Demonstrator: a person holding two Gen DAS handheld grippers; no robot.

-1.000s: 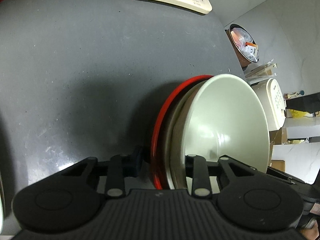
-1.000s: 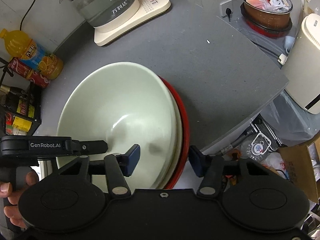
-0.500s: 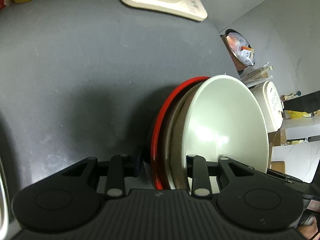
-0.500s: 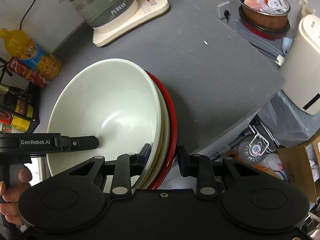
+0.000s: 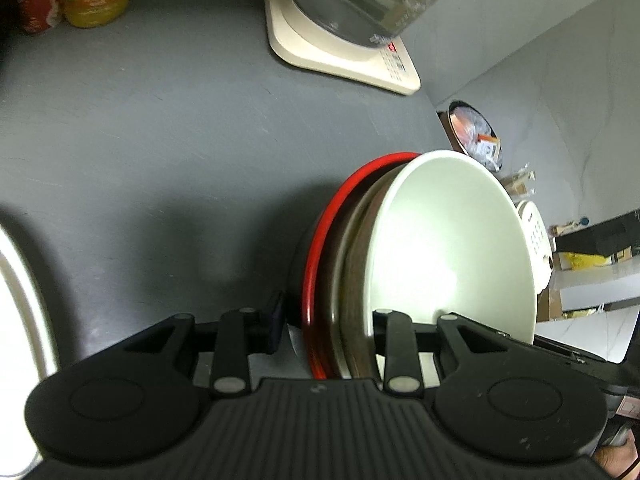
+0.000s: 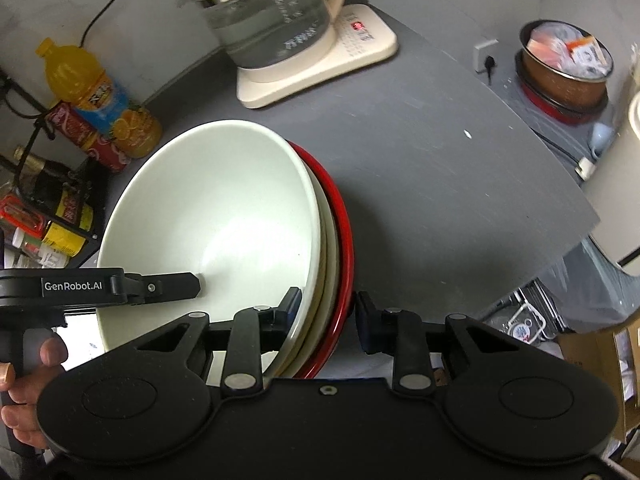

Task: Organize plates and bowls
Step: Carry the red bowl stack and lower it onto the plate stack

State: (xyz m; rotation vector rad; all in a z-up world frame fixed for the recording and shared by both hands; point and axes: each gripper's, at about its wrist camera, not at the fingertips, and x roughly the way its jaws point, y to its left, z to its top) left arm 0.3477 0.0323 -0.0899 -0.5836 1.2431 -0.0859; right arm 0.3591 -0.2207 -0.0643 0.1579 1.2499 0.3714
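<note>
A stack of dishes is held between both grippers above the grey counter (image 5: 160, 140): a white bowl (image 6: 216, 216) on top, a cream and brown plate under it, and a red-rimmed plate (image 6: 344, 236) at the bottom. The same white bowl (image 5: 452, 248) and red rim (image 5: 320, 248) show in the left wrist view. My left gripper (image 5: 326, 320) is shut on the stack's edge. My right gripper (image 6: 326, 310) is shut on the opposite edge, and the left gripper's finger (image 6: 160, 286) reaches into the bowl there.
A glass kettle on a cream base (image 6: 320, 52) stands at the counter's back. An orange juice bottle (image 6: 92, 92) and a red can (image 6: 80, 132) stand at the back left beside a rack of bottles. The counter's edge (image 6: 560, 248) drops off to the right. A white rim (image 5: 20, 280) is at far left.
The right gripper's jaws have closed onto the stack's rim. Both grippers and the stack have risen and moved toward the kettle, which now looms larger.
</note>
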